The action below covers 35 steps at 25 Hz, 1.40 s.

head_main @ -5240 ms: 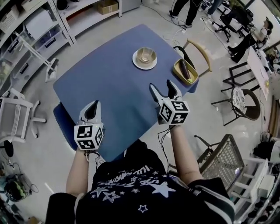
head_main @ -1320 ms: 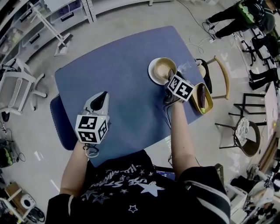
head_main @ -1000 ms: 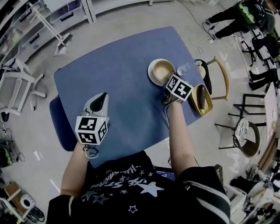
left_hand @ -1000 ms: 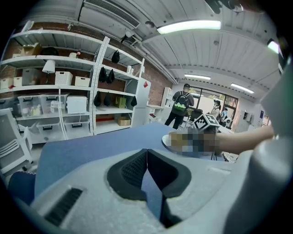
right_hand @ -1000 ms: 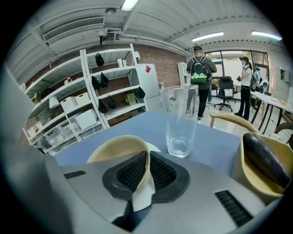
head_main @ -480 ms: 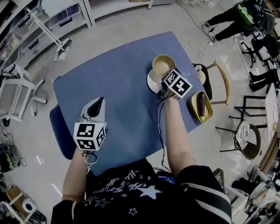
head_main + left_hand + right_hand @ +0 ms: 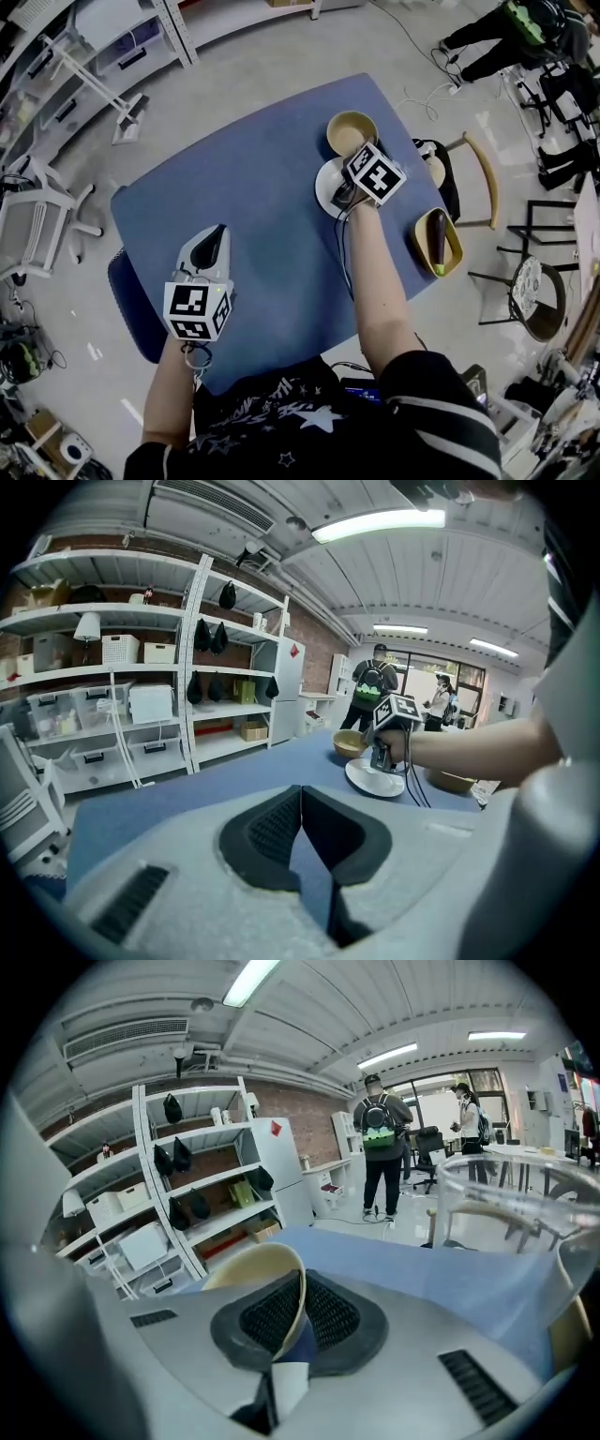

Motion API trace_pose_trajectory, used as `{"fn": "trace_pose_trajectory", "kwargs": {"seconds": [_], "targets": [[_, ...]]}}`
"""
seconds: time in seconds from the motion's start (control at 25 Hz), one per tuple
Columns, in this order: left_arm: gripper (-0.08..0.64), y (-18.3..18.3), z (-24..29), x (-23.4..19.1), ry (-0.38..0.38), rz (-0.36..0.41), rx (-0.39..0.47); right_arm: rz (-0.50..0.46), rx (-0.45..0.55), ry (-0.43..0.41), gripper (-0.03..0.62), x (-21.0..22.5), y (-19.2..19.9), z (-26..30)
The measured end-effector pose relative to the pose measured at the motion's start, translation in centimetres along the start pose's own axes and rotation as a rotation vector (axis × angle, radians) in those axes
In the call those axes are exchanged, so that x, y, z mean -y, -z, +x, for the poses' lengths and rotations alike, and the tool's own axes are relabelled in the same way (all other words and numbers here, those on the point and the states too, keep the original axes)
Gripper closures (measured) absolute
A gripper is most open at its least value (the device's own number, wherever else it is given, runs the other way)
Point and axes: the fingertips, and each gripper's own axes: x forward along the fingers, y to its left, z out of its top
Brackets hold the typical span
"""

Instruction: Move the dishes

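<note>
Blue table (image 7: 253,206), right tongs (image 7: 354,153) at tan bowl (image 7: 349,128), white plate (image 7: 324,184) beside it, left tongs (image 7: 210,246) apart

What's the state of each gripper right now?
Left gripper: jaws shut, nothing between them.
Right gripper: jaws shut on the tan bowl, gripping its rim.

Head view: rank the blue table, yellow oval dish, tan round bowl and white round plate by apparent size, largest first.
1. Blue table.
2. Yellow oval dish and tan round bowl: about alike, not ranked.
3. White round plate: partly covered, so unsure.
</note>
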Motion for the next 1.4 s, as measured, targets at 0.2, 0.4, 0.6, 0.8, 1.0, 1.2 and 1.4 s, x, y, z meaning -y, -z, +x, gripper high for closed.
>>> {"fn": "trace_pose_trajectory", "kwargs": {"seconds": [0.2,0.4,0.6,0.8,1.0,1.2,1.4], "targets": [[0.539,0.3,0.2,-0.4,-0.007,-0.012,-0.009,-0.021,-0.01,0.032,0.566,0.5,0.0,0.7],[0.539,0.2,0.3,-0.7,-0.007,-0.025,-0.008,-0.039,-0.003,0.007,0.472,-0.2,-0.1,0.7],[0.538,0.2,-0.2,-0.4,0.0,-0.027,0.002,-0.049,0.004,0.0,0.418,-0.6,0.1,-0.3],[0.538,0.3,-1.5,-0.3,0.021,-0.035,0.03,-0.055,0.017,-0.002,0.397,-0.9,0.5,-2.8],[0.54,-0.1,-4.4,0.2,0.069,-0.029,0.07,-0.073,0.04,-0.026,0.399,-2.2,1.3,-8.0],[0.538,-0.1,-7.8,0.1,0.117,-0.037,0.108,-0.093,0.067,-0.06,0.4,-3.6,2.7,-14.1],[0.538,0.3,-11.4,0.2,0.166,-0.019,0.141,-0.101,0.084,-0.057,0.402,-4.1,4.5,-20.2]]}}
